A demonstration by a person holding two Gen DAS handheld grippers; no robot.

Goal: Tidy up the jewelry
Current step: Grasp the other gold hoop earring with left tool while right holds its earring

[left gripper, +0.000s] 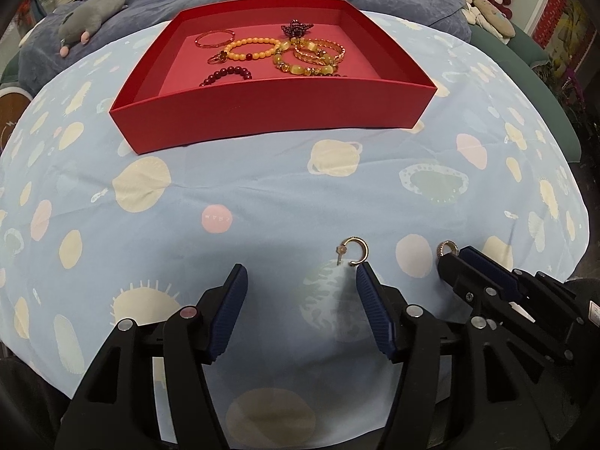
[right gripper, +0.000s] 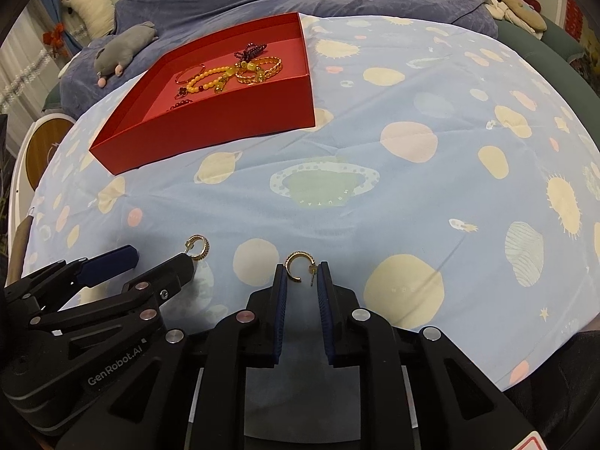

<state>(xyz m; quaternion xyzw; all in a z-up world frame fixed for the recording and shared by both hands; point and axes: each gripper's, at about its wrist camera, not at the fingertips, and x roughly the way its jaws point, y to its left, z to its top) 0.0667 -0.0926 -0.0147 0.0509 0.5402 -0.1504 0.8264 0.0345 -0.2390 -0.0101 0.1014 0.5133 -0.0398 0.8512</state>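
Left wrist view: my left gripper (left gripper: pixel 302 275) hangs with jaws spread and nothing between them. The gold hoop earring with a post (left gripper: pixel 353 251) lies on the pale blue planet-print cloth (left gripper: pixel 243 172) just off my right-hand fingertip, outside the gap, so I judge the aim needs shifting. The red cardboard tray (left gripper: pixel 262 107) farther back already holds beaded bracelets and bangles.

Right wrist view: my right gripper (right gripper: pixel 302 273) has its jaws nearly together, pinching a second gold hoop earring (right gripper: pixel 298 265) at the tips, apparently ready to carry it to the tray.
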